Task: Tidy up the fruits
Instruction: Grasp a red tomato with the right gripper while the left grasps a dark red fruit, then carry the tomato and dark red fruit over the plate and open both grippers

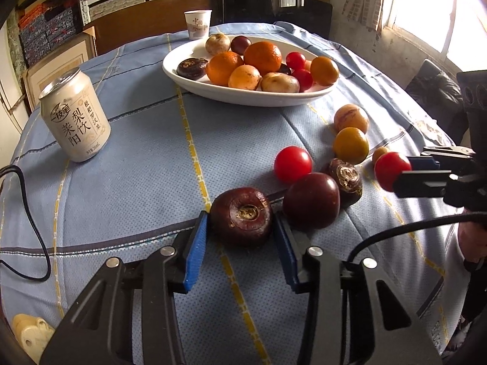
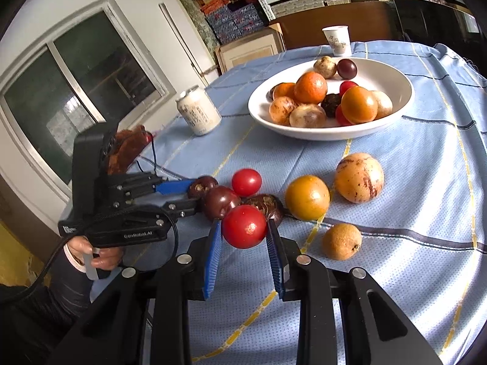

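Note:
My left gripper is shut on a dark brown water chestnut resting on the blue tablecloth. My right gripper is shut on a red cherry tomato; it also shows in the left wrist view. A white bowl at the back holds oranges, tomatoes and other fruits. Loose on the cloth lie a dark plum, another chestnut, a red tomato, a yellow-orange fruit and a speckled fruit.
A white drink can stands at the left. A paper cup stands behind the bowl. A black cable lies on the cloth's left edge. A small tan fruit lies near my right gripper.

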`<state>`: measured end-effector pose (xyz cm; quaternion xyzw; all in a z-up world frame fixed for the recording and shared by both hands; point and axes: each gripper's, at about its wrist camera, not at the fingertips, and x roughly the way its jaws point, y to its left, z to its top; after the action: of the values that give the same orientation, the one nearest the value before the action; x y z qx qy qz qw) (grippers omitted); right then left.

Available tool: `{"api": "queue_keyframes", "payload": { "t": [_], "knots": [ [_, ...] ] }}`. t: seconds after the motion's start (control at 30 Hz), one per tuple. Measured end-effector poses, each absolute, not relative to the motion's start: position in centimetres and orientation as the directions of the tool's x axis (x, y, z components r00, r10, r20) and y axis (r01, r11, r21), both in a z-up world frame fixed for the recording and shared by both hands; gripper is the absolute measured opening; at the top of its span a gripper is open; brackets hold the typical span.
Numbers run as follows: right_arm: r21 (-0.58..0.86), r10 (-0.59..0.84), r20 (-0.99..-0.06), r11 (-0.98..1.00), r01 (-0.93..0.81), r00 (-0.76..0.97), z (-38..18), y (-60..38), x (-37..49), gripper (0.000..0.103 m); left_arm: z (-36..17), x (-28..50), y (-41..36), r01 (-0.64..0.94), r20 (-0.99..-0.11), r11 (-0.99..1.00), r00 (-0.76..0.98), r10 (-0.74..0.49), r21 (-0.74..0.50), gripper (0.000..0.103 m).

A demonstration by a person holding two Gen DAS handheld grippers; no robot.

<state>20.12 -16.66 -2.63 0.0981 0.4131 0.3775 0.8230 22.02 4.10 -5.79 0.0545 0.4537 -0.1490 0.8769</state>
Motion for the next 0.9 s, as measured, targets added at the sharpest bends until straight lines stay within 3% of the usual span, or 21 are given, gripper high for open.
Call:
{"api": "queue_keyframes", "payload": {
  "t": [0.37, 0.57, 0.73, 0.8, 0.83, 0.87, 0.9],
  "knots": [
    [0.645, 0.731, -0.443, 0.662, -0.382, 0.519, 1.1, -20.0, 28.2, 0.03, 0.6, 25.4, 6.2, 0.247, -0.721, 0.956, 0.633, -0.283, -0.158, 0.042],
    [0.665, 0.655, -0.465, 0.703, -0.252, 0.596, -1.1, -21.0, 33.9, 0.03, 1.9, 31.9, 4.3, 0.193, -0.706, 0.974, 0.673, -0.221, -0.12, 0.042],
    [0.659, 0.667, -0.469, 0.7, -0.274, 0.578, -1.8, -21.3, 35.2, 0.032, 0.8, 36.4, 2.8, 0.156, -0.721, 0.98, 0.665, -0.195, -0.121, 0.042],
    [0.637, 0.656, -0.475, 0.716, -0.285, 0.587, -1.4, -21.4, 35.3, 0.05, 0.7, 36.7, 2.4, 0.136, -0.713, 0.986, 0.681, -0.166, -0.1, 0.051],
    [0.629, 0.651, -0.469, 0.721, -0.292, 0.597, -1.1, -21.5, 35.1, 0.063, 0.9, 36.6, 2.4, 0.121, -0.704, 0.988, 0.694, -0.151, -0.093, 0.072],
    [0.618, 0.651, -0.462, 0.723, -0.308, 0.602, -0.7, -21.7, 34.7, 0.063, 1.0, 36.2, 2.5, 0.109, -0.69, 0.99, 0.71, -0.14, -0.09, 0.085],
    [0.613, 0.659, -0.455, 0.72, -0.327, 0.599, -0.3, -21.8, 34.3, 0.063, 1.2, 35.6, 2.6, 0.1, -0.668, 0.991, 0.732, -0.133, -0.088, 0.086]
  ]
}}
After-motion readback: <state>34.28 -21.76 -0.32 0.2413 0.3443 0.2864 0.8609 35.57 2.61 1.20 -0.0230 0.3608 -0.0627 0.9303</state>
